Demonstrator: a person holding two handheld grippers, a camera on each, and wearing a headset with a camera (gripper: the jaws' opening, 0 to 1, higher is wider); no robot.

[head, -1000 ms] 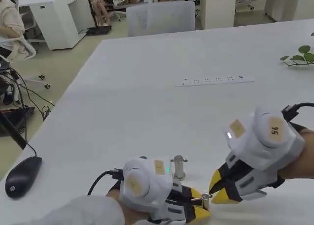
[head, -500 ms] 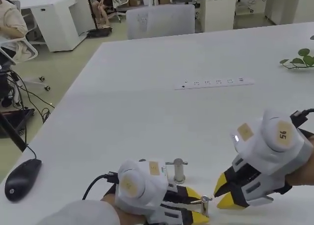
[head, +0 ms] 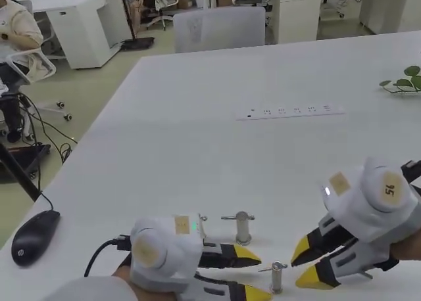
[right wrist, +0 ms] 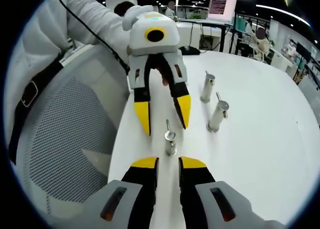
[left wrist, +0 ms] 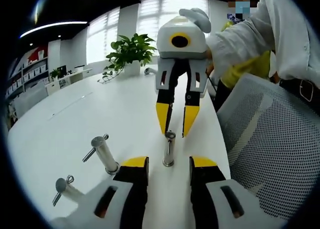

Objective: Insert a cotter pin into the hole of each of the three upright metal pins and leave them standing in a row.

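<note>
In the head view the white, yellow-tipped left tool (head: 258, 273) hides nearly all of one upright silver metal pin (head: 201, 218), leaving a small tip. The bottom edge cuts that tool's lower jaw, and the right tool (head: 302, 268) runs off the right edge. Whether a cotter pin passes through the nearest pin (head: 276, 277) is too small to tell.

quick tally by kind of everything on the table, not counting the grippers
metal pins: 3
cotter pins: 3
power strip: 1
mouse: 1
plant: 1
total: 9
</note>
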